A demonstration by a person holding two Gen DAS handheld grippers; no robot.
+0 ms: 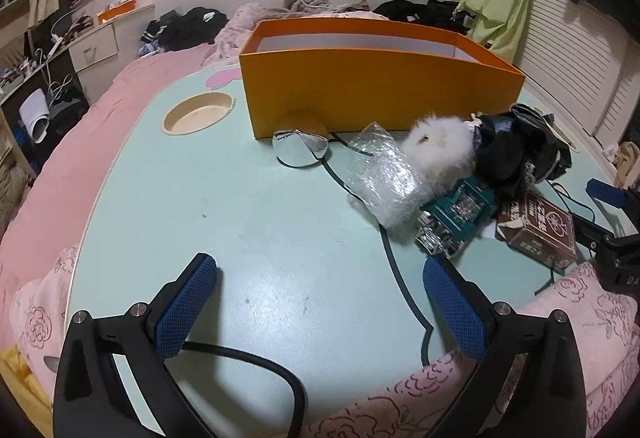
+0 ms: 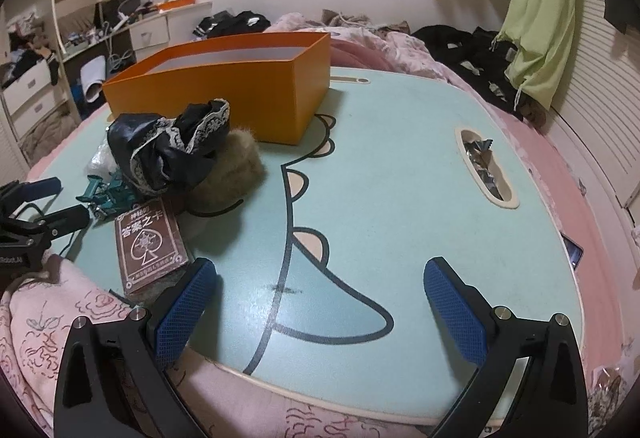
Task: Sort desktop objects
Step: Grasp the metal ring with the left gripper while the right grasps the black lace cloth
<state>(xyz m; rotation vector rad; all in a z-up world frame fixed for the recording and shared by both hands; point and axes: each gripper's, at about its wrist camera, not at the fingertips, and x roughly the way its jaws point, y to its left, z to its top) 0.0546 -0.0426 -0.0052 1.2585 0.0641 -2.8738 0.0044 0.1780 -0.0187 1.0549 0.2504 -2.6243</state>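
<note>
Sorting is barely beginning — the open orange cardboard box [image 1: 380,93] is looking empty, while the brown card pack [image 2: 150,252], teal toy car [image 1: 454,215], bubble wrap [image 1: 386,183] and round mirror [image 1: 298,149] are lying before it on the pale-green desk [image 1: 260,230]. The left gripper [image 1: 320,308] and right gripper [image 2: 322,312] are hovering released — nothing held.

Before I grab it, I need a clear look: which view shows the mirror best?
The left wrist view: the round mirror lies in plain sight against the orange box. The right wrist view does not show it.
</note>
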